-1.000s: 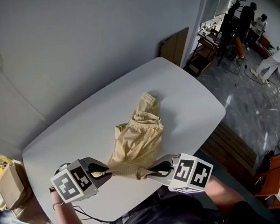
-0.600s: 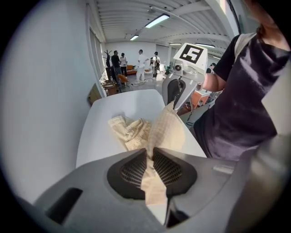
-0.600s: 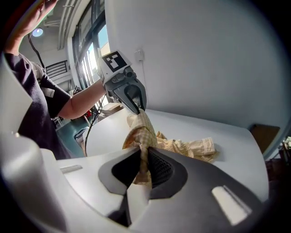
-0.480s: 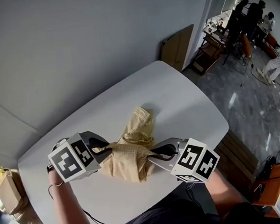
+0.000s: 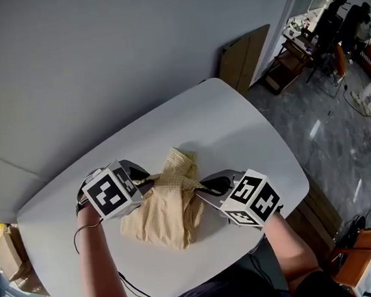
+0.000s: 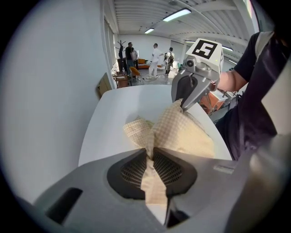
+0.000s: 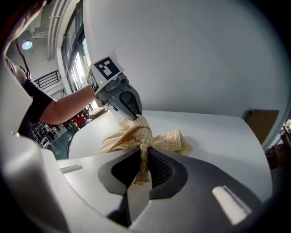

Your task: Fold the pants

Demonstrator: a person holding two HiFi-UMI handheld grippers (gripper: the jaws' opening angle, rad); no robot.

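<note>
As the hands sweep forward from the near edge, the left tool (image 5: 146,181) and right tool (image 5: 205,186) each stay pinched tight on a bunch of cloth, carrying it over the rest. The pants (image 5: 160,212) now lie doubled on the middle of the worktop (image 5: 235,126), so the first fold looks nearly laid. Count: two tools, one pair of pants, one worktop.

The pants' (image 5: 162,212) pinched edges disappear between the pads of the left tool (image 5: 151,180) and the right tool (image 5: 203,186); people (image 6: 154,58) far beyond them are too small to tell.
</note>
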